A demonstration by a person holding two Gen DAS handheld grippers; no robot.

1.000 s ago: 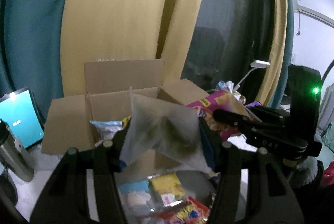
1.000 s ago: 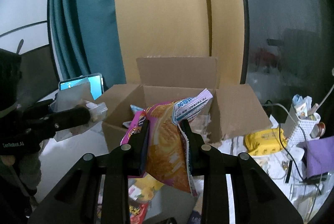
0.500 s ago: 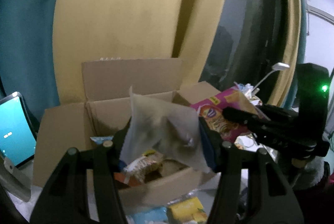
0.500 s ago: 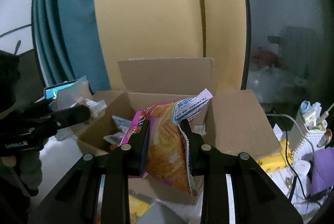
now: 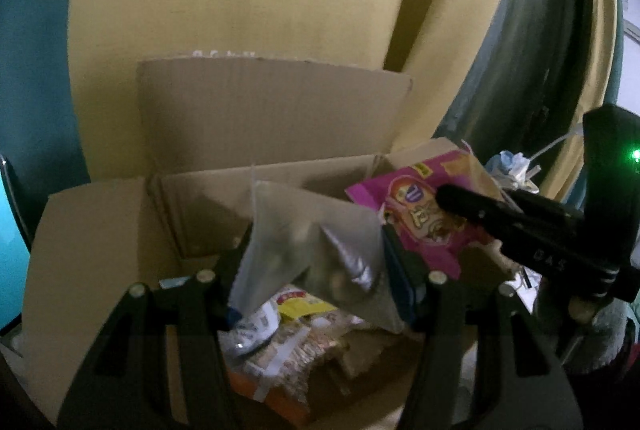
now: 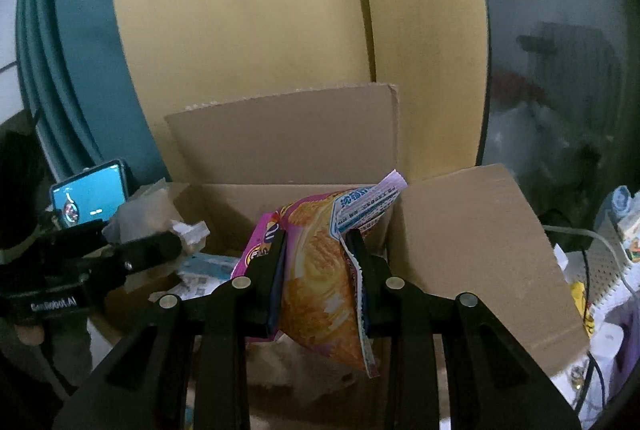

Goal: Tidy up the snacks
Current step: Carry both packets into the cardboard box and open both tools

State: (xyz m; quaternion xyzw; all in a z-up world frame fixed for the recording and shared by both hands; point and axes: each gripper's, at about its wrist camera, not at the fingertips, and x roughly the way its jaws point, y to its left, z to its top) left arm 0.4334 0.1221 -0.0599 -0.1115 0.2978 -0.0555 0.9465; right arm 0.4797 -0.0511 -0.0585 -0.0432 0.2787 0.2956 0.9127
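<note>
My left gripper (image 5: pixel 316 254) is shut on a translucent silver snack bag (image 5: pixel 312 242) and holds it over the open cardboard box (image 5: pixel 260 133). My right gripper (image 6: pixel 318 250) is shut on a pink chip bag (image 6: pixel 316 282) and holds it over the same box (image 6: pixel 288 145). The pink bag (image 5: pixel 416 213) and the right gripper (image 5: pixel 452 199) also show at the right of the left wrist view. The left gripper (image 6: pixel 168 242) with its silver bag (image 6: pixel 148 213) shows at the left of the right wrist view. Several snack packets (image 5: pixel 288 334) lie inside the box.
A phone with a lit teal screen (image 6: pixel 90 195) stands left of the box. A yellow and teal curtain (image 6: pixel 240 29) hangs behind. A white perforated basket (image 6: pixel 608 250) and cables (image 6: pixel 576 230) sit to the right of the box's open flap (image 6: pixel 480 254).
Both grippers have moved forward with their bags, from in front of the box to above its opening. The loose snacks on the table in front have dropped out of view.
</note>
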